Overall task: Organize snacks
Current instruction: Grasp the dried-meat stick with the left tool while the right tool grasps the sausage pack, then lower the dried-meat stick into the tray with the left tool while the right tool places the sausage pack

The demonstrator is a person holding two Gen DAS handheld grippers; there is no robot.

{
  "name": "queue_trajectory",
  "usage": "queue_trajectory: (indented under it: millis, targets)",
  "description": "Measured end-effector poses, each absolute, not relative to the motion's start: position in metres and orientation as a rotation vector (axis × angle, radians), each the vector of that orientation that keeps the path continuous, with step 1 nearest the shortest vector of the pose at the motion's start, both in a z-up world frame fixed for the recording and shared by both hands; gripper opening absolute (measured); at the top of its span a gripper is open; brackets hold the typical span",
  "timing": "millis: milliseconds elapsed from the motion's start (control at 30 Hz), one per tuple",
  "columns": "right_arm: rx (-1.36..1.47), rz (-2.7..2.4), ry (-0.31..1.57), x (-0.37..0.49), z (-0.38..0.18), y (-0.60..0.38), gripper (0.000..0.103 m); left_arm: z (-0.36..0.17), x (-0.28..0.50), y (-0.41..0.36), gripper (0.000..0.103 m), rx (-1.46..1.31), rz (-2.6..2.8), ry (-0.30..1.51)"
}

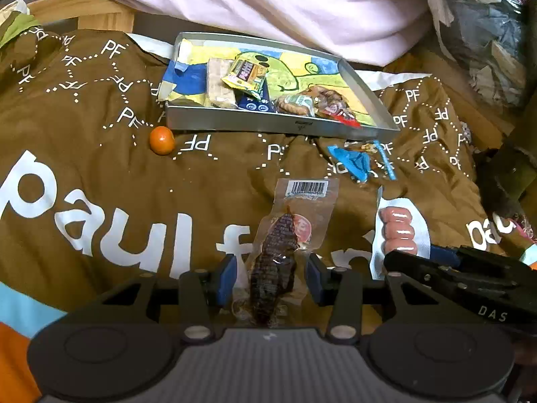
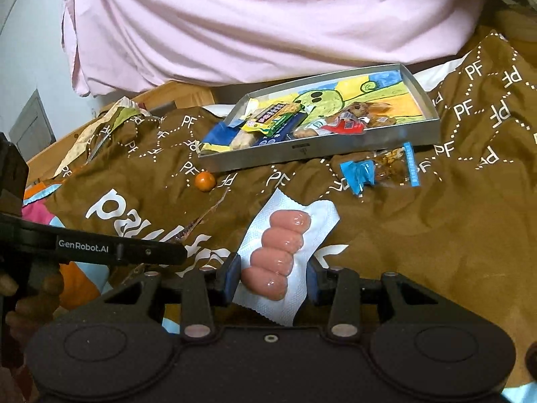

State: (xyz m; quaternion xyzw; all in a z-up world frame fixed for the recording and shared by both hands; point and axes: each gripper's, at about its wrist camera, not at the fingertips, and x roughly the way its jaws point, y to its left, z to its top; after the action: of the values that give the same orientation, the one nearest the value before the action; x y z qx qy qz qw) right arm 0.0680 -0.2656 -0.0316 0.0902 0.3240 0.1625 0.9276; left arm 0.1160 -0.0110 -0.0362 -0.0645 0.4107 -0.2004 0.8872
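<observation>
A brown printed cloth (image 2: 419,235) covers the surface; pink fabric (image 2: 251,23) hangs at twelve o'clock, pale wall (image 2: 30,50) at ten.

The left black two-finger tool with blue pads (image 1: 272,280) is reaching forward low, its jaws standing apart with a clear gap on each side of what lies between them. The right black two-finger tool with blue pads (image 2: 274,277) is sitting just beside it, jaws likewise spread and not pressing. A person's hand (image 2: 32,297) is gripping the left tool's black handle at the edge of the right wrist view
</observation>
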Motion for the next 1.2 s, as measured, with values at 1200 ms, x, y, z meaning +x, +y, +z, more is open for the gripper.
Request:
queue_trajectory:
  millis: [1200]
  targets:
    - [0.112,0.302,0.534,0.147,0.037,-0.278,0.017,0.02,0.211,-0.037,0.048,-0.104,-0.393,0.661]
